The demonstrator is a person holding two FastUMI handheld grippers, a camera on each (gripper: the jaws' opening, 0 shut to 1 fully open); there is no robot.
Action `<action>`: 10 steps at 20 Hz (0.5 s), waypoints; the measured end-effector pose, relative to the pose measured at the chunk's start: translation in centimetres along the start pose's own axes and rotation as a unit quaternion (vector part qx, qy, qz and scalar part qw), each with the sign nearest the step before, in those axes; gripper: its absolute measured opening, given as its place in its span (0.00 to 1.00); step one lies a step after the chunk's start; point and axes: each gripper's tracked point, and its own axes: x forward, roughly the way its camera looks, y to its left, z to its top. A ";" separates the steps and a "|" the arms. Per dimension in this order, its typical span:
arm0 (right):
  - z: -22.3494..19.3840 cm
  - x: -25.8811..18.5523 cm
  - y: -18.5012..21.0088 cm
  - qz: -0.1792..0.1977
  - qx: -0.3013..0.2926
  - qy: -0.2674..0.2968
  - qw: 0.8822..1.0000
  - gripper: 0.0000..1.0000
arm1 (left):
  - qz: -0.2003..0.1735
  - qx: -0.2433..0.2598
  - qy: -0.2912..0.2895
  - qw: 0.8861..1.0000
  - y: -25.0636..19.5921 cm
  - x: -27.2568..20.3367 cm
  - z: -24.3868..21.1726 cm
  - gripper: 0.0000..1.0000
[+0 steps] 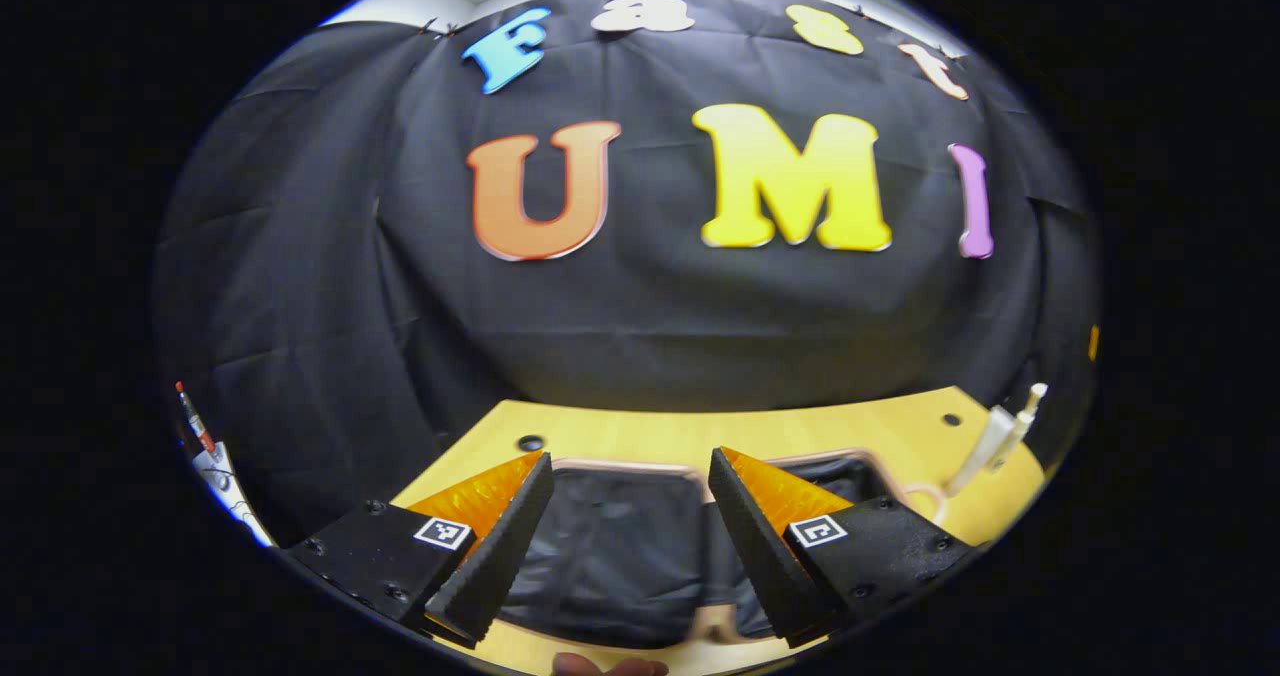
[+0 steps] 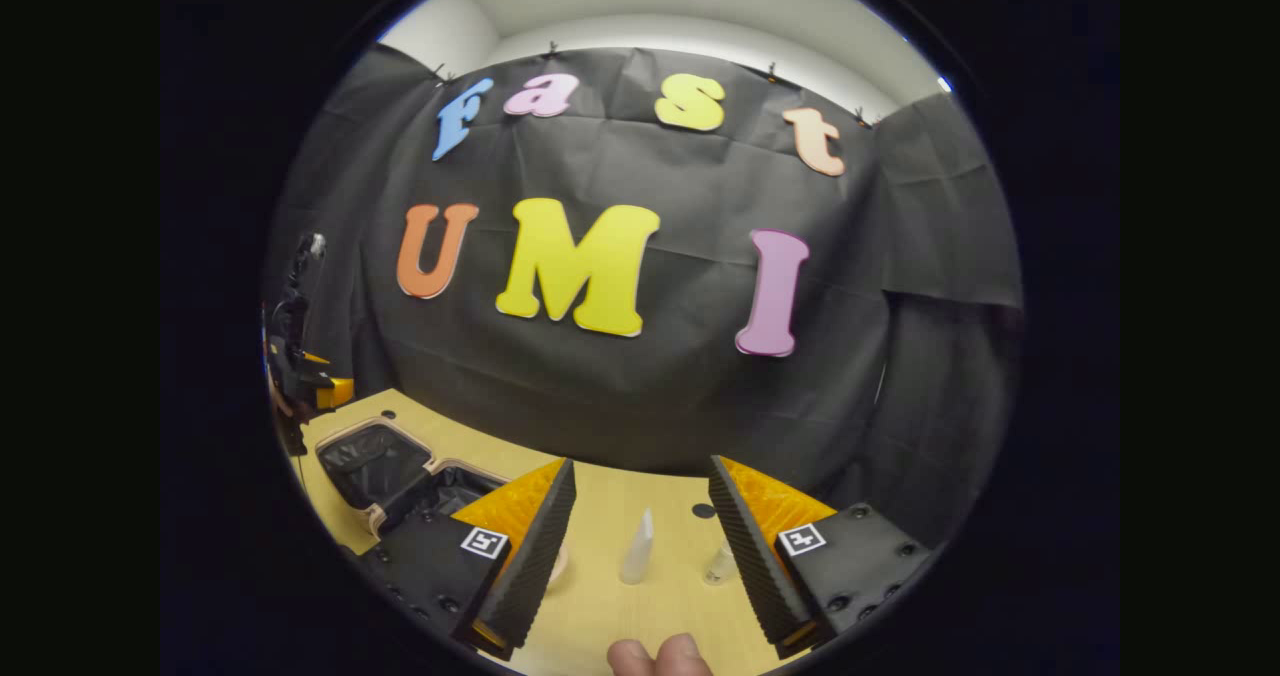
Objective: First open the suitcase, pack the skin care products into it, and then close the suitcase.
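Observation:
The suitcase [image 1: 620, 556] lies open on the wooden table [image 1: 700, 431], showing black lining inside a pale pink rim. My left gripper [image 1: 630, 461] hovers open just above it with nothing between its fingers. In the right gripper view the suitcase [image 2: 372, 464] sits at the far left with both halves spread. My right gripper [image 2: 641, 466] is open above the table. Ahead of it stand a slim white bottle [image 2: 637, 548] and a small clear bottle [image 2: 720, 563]. The white bottle [image 1: 990, 444] also appears in the left gripper view, right of the suitcase.
The left gripper [image 2: 300, 376] and the hand holding it show at the far left of the right gripper view. A pinkish object [image 2: 560, 561] peeks out beside one finger. A person's fingertips [image 2: 655, 656] are at the bottom edge. The booth's black cloth backs the table.

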 end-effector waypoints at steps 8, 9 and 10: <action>-3.3 -0.8 -11.8 -0.058 0.022 0.025 0.998 0.80 | -0.157 0.022 0.005 0.987 -26.1 -3.9 -1.1 1.00; -3.8 -1.1 -13.2 -0.065 0.020 0.029 0.997 0.80 | -0.173 0.026 0.009 0.985 -28.3 -3.9 -1.9 1.00; -4.1 -1.3 -14.6 -0.072 0.016 0.032 0.997 0.80 | -0.185 0.029 0.016 0.982 -30.5 -4.0 -2.7 1.00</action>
